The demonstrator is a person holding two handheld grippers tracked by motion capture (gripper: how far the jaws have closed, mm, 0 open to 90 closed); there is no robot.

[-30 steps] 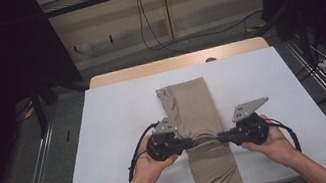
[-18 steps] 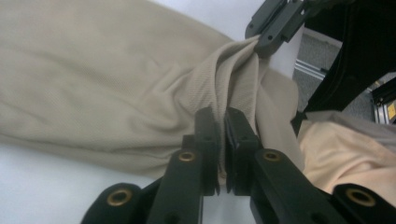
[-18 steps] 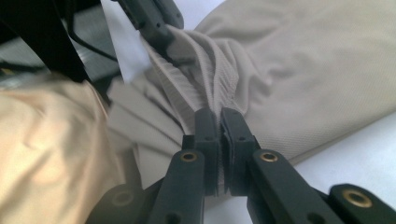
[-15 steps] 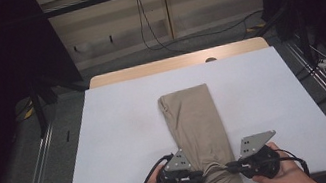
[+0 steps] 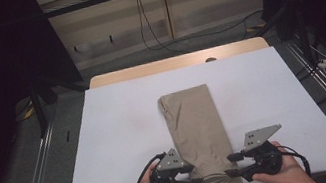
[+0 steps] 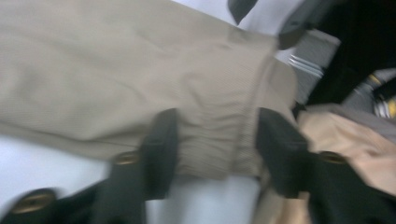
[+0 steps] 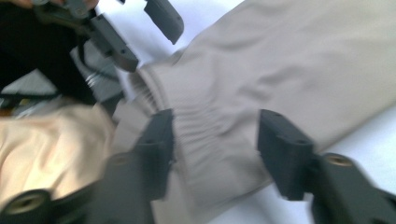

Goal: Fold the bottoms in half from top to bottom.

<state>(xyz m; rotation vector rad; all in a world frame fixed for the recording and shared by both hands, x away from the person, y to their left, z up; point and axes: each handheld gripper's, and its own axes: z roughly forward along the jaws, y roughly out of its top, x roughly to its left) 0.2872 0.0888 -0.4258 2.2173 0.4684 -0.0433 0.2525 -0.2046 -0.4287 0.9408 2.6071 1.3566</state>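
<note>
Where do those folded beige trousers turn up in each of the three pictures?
High view: folded beige trousers lie lengthwise mid-table, on the white table cover.
Left gripper view: trousers across the top and middle, gathered waistband between the jaws.
Right gripper view: trousers at upper right, waistband between the jaws.
Shared landmark: the ribbed waistband.

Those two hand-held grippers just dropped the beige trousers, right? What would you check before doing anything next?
1. Left hand-held gripper let go: ok, jaws have just been opening, beige cloth between them unpinched.
2. Right hand-held gripper let go: ok, likewise.
3. Folded beige fabric trousers lying flat on the white table cover: ok.
4. Fold edges lined up: cannot tell, near end bunched.
5. Elastic waistband smooth: not ok, gathered.
</note>
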